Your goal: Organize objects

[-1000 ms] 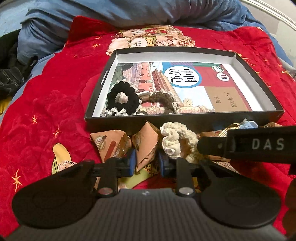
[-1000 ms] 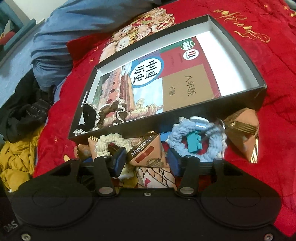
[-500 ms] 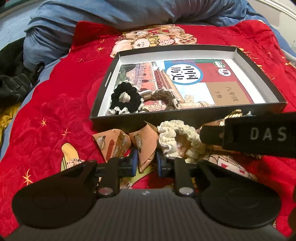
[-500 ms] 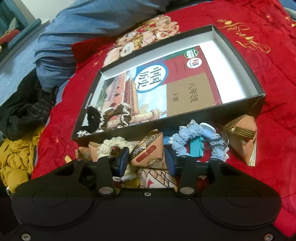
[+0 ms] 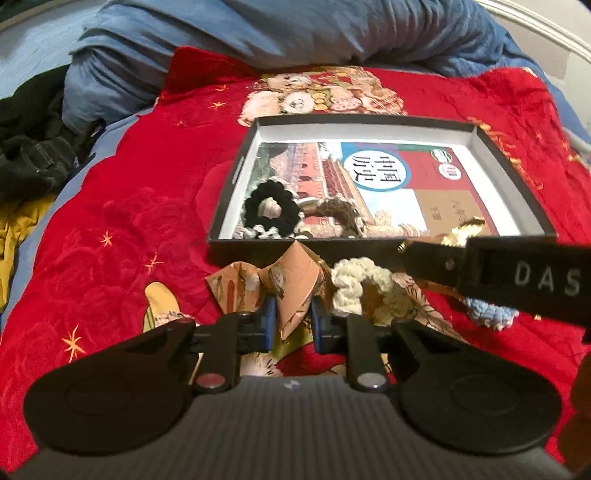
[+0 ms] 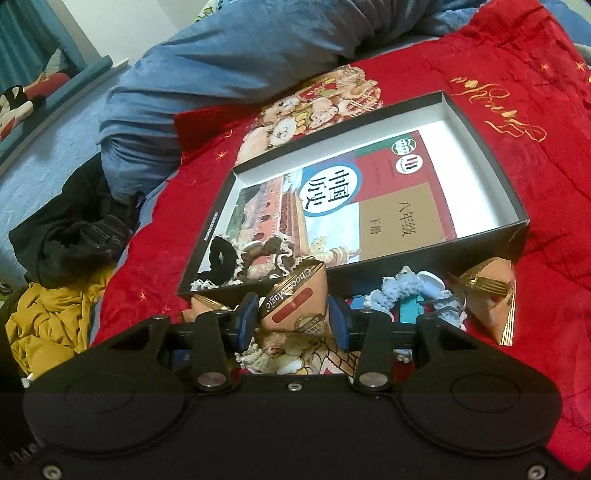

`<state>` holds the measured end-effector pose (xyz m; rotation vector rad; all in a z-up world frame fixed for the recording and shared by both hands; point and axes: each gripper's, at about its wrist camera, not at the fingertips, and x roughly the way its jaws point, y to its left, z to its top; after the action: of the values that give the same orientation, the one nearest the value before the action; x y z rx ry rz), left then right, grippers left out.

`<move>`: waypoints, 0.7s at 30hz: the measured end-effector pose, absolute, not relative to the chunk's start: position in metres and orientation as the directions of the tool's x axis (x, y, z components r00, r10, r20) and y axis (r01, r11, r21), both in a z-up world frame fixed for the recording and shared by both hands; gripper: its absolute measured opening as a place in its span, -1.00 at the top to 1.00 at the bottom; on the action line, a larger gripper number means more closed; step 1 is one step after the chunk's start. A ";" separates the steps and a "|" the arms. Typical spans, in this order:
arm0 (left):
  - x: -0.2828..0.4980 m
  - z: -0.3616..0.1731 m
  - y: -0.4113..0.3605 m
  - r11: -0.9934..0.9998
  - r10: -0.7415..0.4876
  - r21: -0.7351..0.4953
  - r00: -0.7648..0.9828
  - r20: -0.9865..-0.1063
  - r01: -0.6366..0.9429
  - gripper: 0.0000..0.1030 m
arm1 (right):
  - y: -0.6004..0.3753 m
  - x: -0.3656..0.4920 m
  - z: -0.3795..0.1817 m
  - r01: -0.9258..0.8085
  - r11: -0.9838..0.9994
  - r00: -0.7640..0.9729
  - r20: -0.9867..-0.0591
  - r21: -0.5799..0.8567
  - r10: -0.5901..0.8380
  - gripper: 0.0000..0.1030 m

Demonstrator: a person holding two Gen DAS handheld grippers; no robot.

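Observation:
A black box (image 5: 515,173) (image 6: 491,173) lies on the red blanket, holding a textbook (image 5: 388,177) (image 6: 369,206), a black scrunchie (image 5: 271,208) (image 6: 218,258) and a brown scrunchie (image 5: 338,210). My left gripper (image 5: 291,319) is shut on an orange snack packet (image 5: 295,288), lifted in front of the box. My right gripper (image 6: 291,319) is shut on another orange snack packet (image 6: 299,302), also raised. A cream scrunchie (image 5: 354,280), a blue scrunchie (image 6: 399,295) and two more packets (image 5: 229,291) (image 6: 487,295) lie by the box's near wall.
A blue duvet (image 5: 295,33) is bunched behind the box. Black clothing (image 5: 29,155) (image 6: 74,240) and yellow cloth (image 6: 48,328) lie at the left. The right gripper's black body (image 5: 517,275) crosses the left wrist view at the right.
Both grippers have risen and drawn back from the box, each lifting its orange packet off the blanket. The right gripper's jaws closed in on its packet.

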<state>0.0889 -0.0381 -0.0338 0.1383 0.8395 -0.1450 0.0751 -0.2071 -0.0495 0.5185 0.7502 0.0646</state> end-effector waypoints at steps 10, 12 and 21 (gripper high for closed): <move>0.075 -0.023 -0.038 0.981 -0.087 0.057 0.683 -0.726 0.186 0.58 | -0.205 0.066 -0.041 0.092 0.867 0.758 -0.599 0.489 0.258 0.22; 0.072 -0.020 -0.038 0.981 -0.085 0.063 0.696 -0.713 0.185 0.61 | -0.206 0.065 -0.040 0.089 0.863 0.762 -0.592 0.498 0.262 0.22; 0.064 -0.024 -0.042 0.976 -0.087 0.079 0.696 -0.712 0.202 0.87 | -0.212 0.062 -0.037 0.090 0.845 0.774 -0.571 0.527 0.274 0.22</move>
<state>0.0642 -0.0422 -0.0235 0.1559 0.7848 -0.1619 0.0624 -0.2121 -0.0366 0.5654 0.6877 0.1055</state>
